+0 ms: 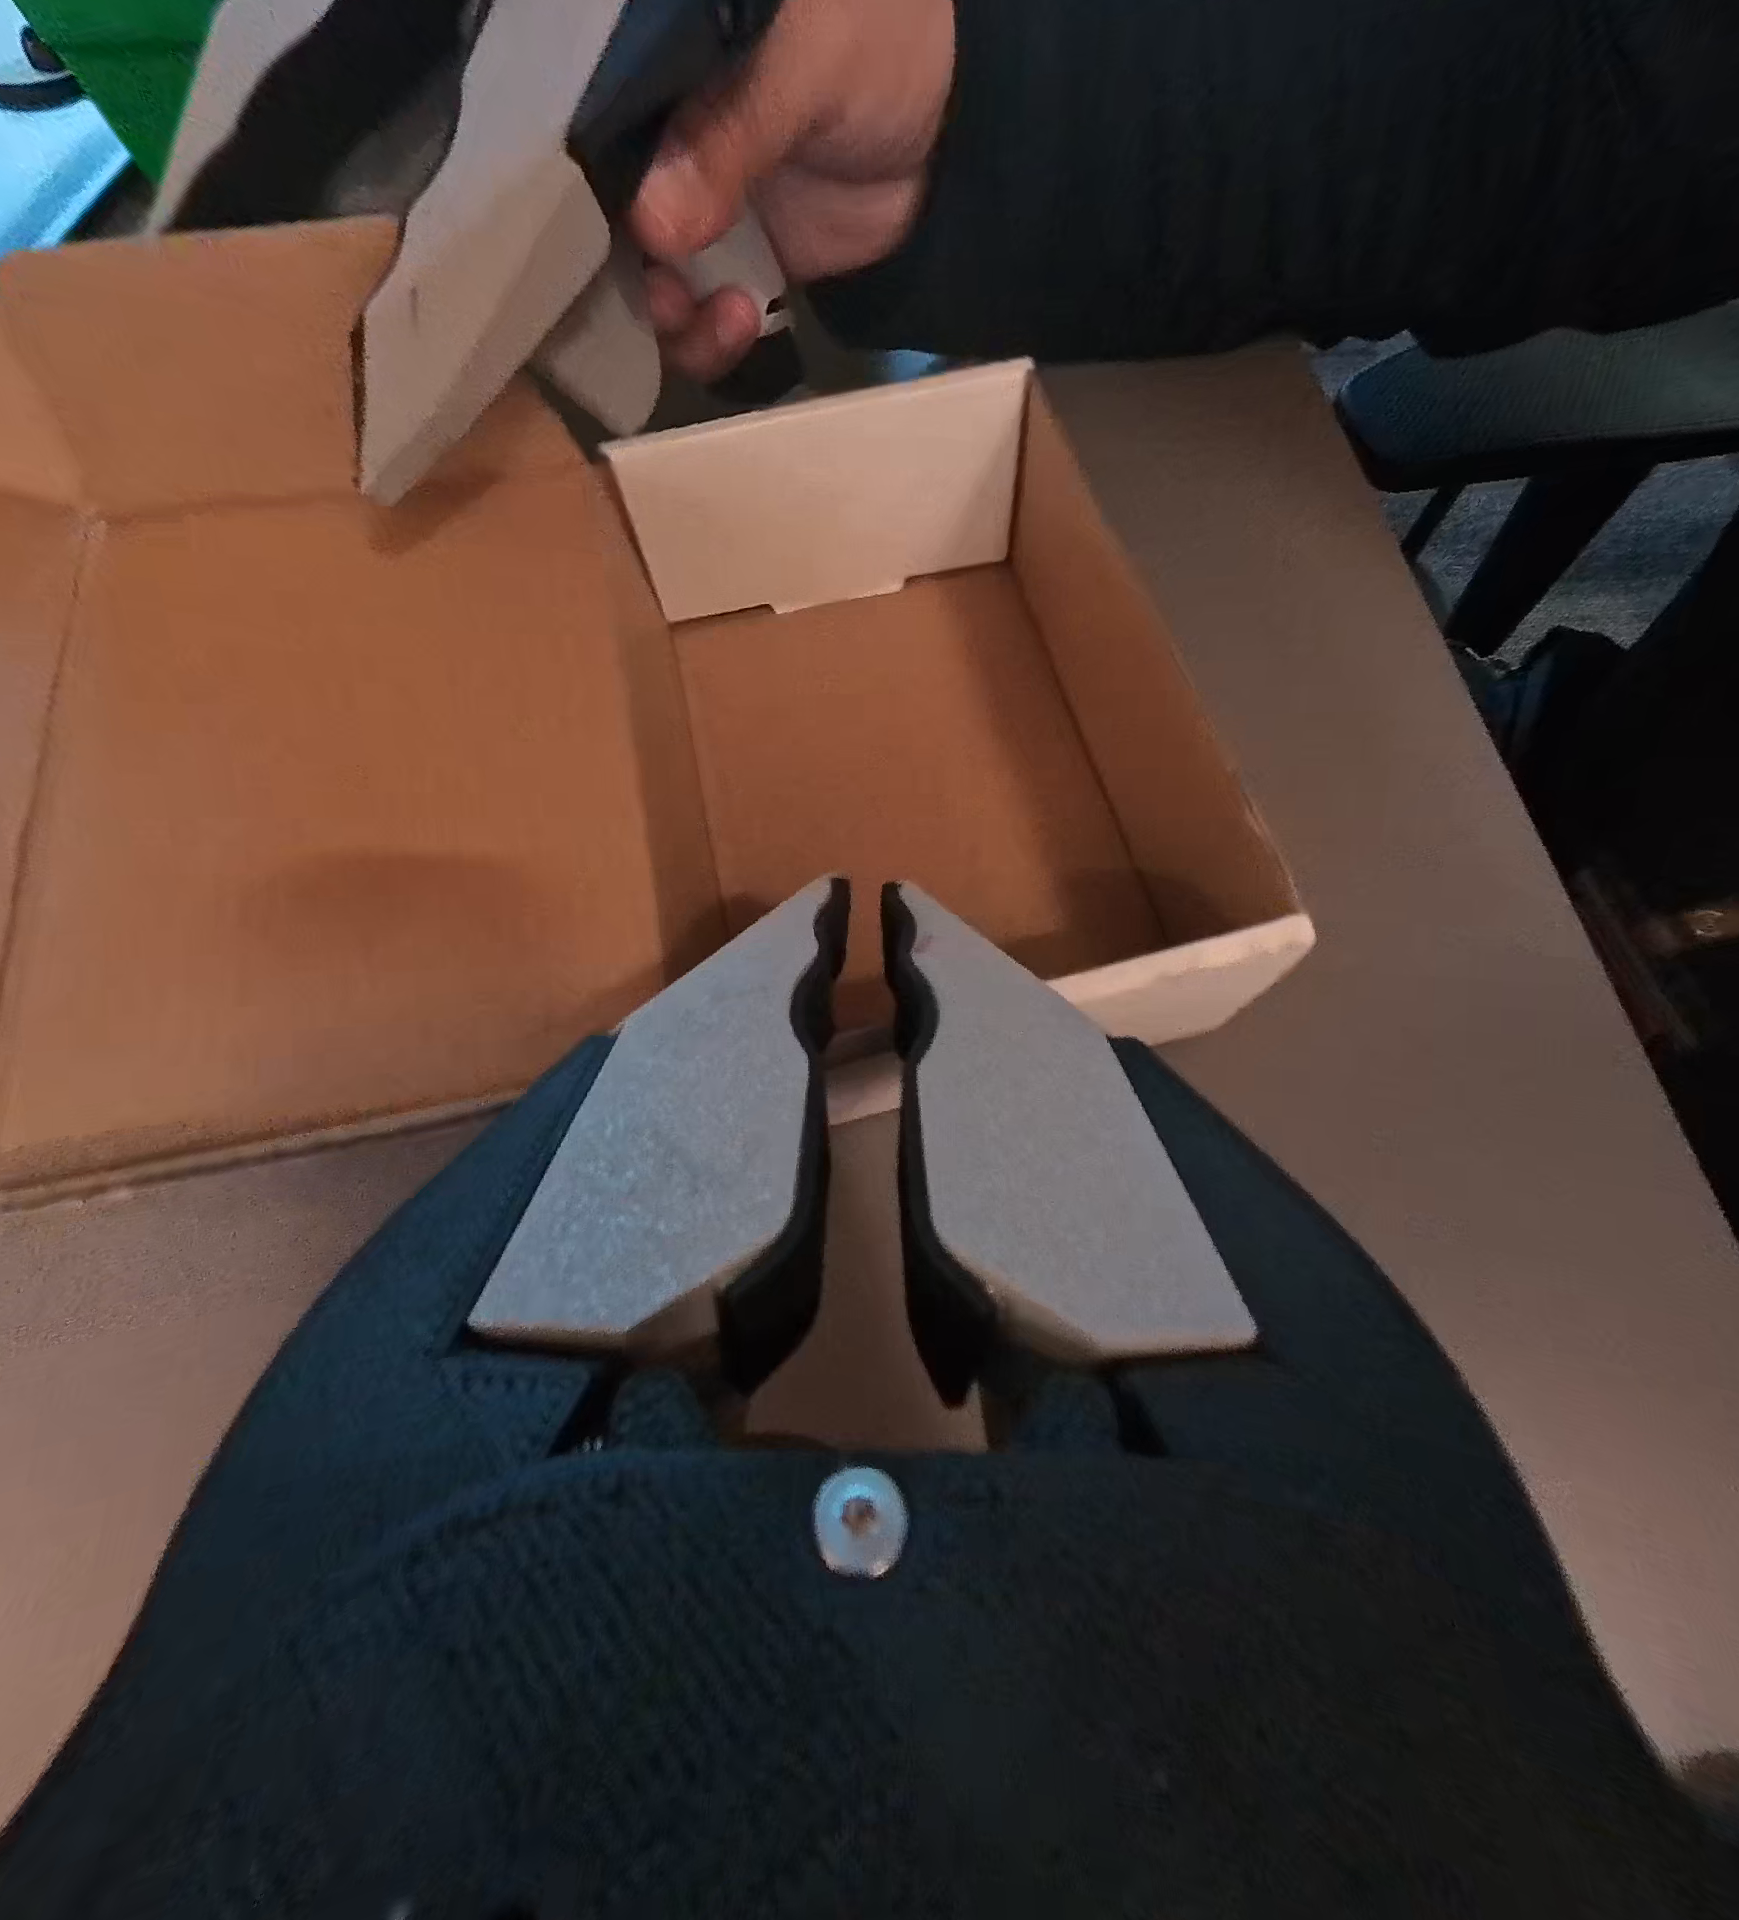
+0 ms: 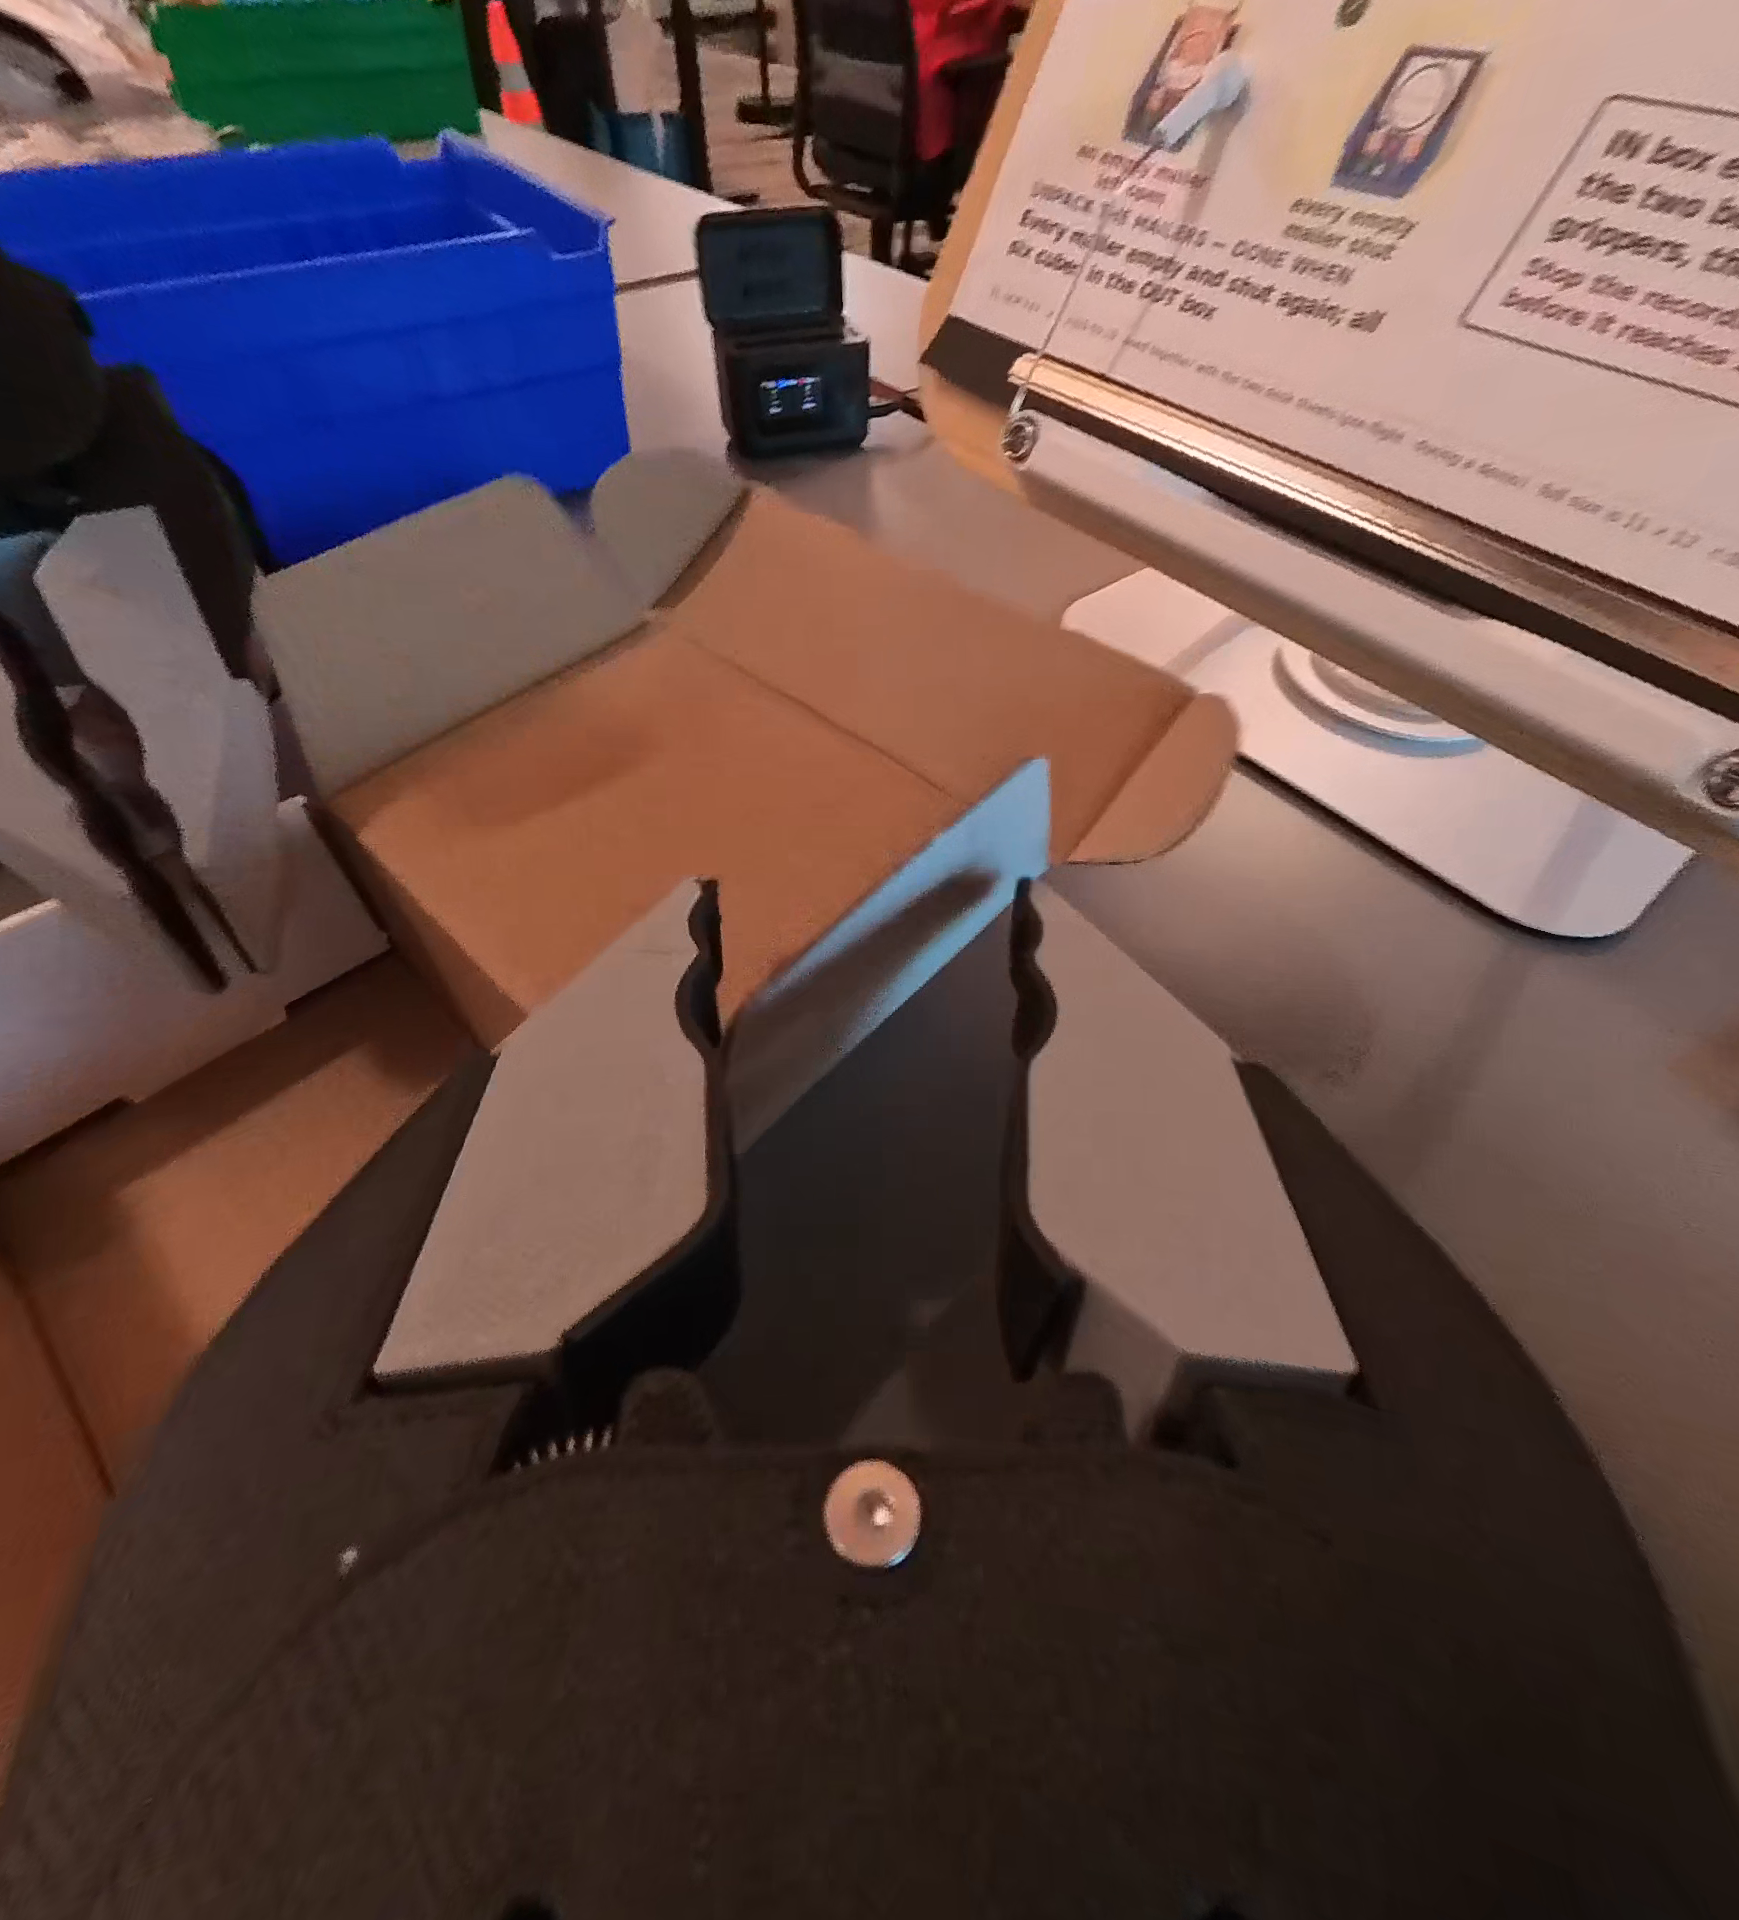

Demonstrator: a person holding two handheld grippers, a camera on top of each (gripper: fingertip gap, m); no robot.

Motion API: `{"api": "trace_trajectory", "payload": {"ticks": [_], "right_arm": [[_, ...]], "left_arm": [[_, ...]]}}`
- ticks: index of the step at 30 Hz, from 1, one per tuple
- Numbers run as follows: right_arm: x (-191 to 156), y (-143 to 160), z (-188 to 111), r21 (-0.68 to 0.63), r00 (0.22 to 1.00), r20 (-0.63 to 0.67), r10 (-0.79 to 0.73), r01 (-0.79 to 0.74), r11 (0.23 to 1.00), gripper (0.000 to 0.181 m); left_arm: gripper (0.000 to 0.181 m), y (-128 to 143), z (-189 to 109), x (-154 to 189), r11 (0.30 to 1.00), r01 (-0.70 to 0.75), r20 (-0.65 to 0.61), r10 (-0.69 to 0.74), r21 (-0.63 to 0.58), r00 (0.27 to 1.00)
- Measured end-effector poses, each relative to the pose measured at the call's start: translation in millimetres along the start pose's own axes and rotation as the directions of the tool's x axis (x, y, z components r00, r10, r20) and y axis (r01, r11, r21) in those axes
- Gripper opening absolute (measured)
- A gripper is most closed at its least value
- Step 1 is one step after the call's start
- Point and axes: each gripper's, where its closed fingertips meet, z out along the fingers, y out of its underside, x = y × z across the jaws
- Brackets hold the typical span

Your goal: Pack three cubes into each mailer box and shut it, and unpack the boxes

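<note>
Two grippers over an open, empty mailer box (image 1: pixel 906 727) on a table (image 1: pixel 1364 935).

Left gripper (image 1: pixel 865 894): jaws nearly closed, empty, at the box's near wall. Right gripper (image 2: pixel 865 904): jaws wide, around the edge of a white flap (image 2: pixel 896 935), not pinching it.

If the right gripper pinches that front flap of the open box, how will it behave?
The flap is thin card on a fold, so it probably bends rather than lifts the mailer box. The box shows no contents, so it likely slides easily.
</note>
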Motion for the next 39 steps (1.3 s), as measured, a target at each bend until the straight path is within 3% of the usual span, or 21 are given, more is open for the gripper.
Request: {"api": "trace_trajectory", "payload": {"ticks": [11, 17, 21, 26, 32, 39], "right_arm": [[1.9, -5.0, -5.3, 0.029, 0.998, 0.051, 0.046, -0.047, 0.998, 0.038], [9.1, -6.3, -6.5, 0.045, 0.997, 0.027, 0.074, -0.075, 0.996, 0.051], [1.4, -2.5, -3.7, 0.023, 0.977, 0.111, 0.181, -0.185, 0.983, 0.059], [-2.6, 5.5, -1.5, -0.037, 0.946, 0.18, 0.27, -0.268, 0.963, 0.049], [-4.9, -11.3, -12.9, 0.025, 0.914, 0.267, 0.305, -0.324, 0.946, 0.043], [1.6, -4.5, -21.5, -0.018, 0.928, 0.265, 0.261, -0.266, 0.964, 0.025]], "left_arm": [[0.003, 4.6, -0.2, -7.5, 1.0, 0.007, 0.041, -0.006, -0.026, 0.999], [0.0, 3.4, 0.9, -5.5, 1.0, -0.011, 0.038, 0.012, -0.018, 0.999], [0.0, 2.8, 1.0, -4.5, 1.0, -0.024, 0.038, 0.025, -0.018, 0.999], [0.0, 2.8, 1.0, -4.8, 0.999, -0.035, 0.045, 0.036, -0.022, 0.998], [0.0, 6.7, -0.5, -12.2, 0.997, -0.061, 0.101, 0.066, -0.054, 0.993], [0.0, 5.5, -0.3, -18.4, 0.994, -0.089, 0.153, 0.098, -0.065, 0.983]]}}
